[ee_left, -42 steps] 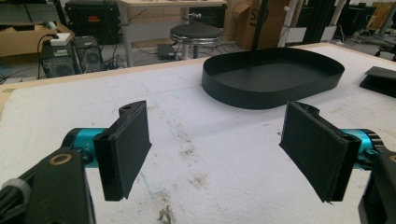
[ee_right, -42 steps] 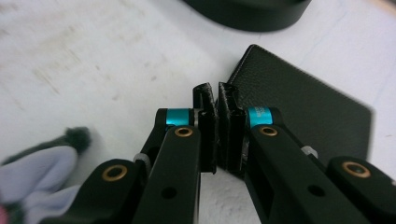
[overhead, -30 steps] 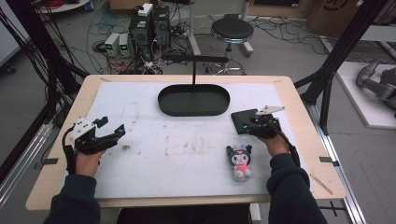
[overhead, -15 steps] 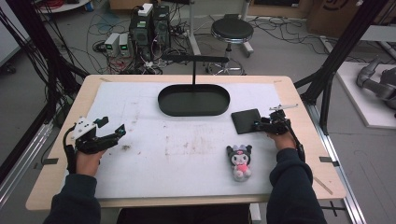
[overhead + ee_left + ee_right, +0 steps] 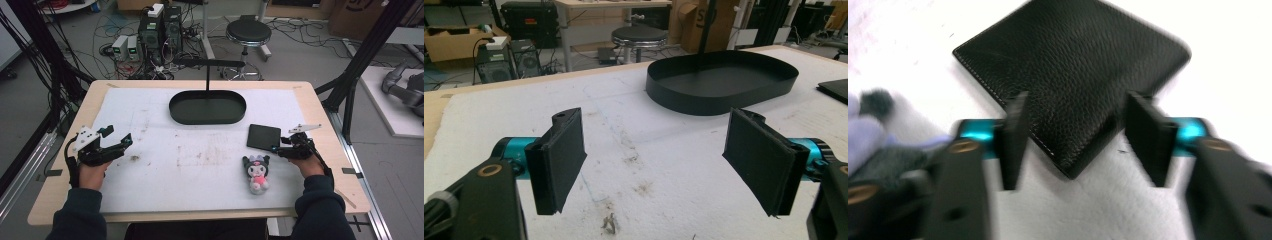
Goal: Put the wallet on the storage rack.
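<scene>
Right tongs (image 5: 276, 149) sit at the near corner of the black leather wallet (image 5: 264, 136), their jaws having just been opening; they stand apart on either side of that corner, pads clear of the leather, nothing grasped. That wallet lies flat on the white mat of the table (image 5: 320, 107), just right of the black oval tray (image 5: 207, 106) and just behind the plush doll (image 5: 256, 172). Left tongs (image 5: 126, 142) rest released at the mat's left side, jaws wide, well apart from everything.

Probably a lab, floor cables (image 5: 60, 65), computer towers (image 5: 162, 27), stool (image 5: 248, 34)
</scene>
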Available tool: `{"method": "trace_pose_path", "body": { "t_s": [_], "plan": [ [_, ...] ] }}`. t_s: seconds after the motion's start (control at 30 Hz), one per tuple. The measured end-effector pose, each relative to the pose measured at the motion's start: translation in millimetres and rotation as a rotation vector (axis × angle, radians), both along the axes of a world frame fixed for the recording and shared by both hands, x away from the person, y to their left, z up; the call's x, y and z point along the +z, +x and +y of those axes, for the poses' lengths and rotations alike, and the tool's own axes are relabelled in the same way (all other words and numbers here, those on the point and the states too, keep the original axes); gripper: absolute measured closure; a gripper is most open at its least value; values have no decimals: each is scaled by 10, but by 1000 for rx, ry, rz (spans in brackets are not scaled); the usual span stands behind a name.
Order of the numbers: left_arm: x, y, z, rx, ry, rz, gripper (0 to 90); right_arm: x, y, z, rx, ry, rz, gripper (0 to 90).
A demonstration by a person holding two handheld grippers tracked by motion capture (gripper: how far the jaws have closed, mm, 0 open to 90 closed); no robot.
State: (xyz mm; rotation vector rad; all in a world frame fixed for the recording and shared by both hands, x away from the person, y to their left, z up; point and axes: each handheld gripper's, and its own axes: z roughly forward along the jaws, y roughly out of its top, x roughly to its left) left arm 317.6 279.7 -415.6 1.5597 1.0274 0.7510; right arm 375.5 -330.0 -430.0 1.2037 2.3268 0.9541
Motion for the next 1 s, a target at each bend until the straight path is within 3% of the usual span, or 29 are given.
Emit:
{"method": "trace_pose_path", "body": {
  "t_s": [0.03,0.07,0.1,0.27,0.43,0.5,0.53,0.6,0.63,0.73,0.8,0.87,1.0],
  "plan": [
    [0,4,-8,0,0,0,239,5,-31,24,61,-63,-65,372],
    [0,4,-8,0,0,0,240,5,-31,24,61,-63,-65,372],
    [-1,6,-11,-2,1,2,240,-7,-88,78,165,-179,-156,374],
    [-10,28,-23,-6,2,6,240,-119,-34,194,205,-249,-174,354],
    [-15,34,-28,-5,3,8,241,-138,11,178,216,-235,-189,370],
    [-16,35,-30,-8,5,8,241,-133,-1,192,245,-245,-195,488],
    [-16,34,-28,-9,7,9,242,-131,-36,239,258,-264,-206,588],
    [-16,31,-26,-6,7,10,242,-130,-46,256,264,-278,-217,614],
    [-16,32,-25,-5,4,9,242,-125,-58,281,263,-282,-226,699],
    [-14,30,-23,-5,2,8,242,-109,-75,322,242,-291,-229,756],
    [-15,31,-21,-4,2,8,243,-40,-87,352,213,-265,-209,861],
    [-16,32,-20,-3,2,10,243,-10,-88,347,200,-250,-206,866],
    [-13,30,-20,-3,1,8,244,142,-92,314,167,-169,-220,877]
  ]
}}
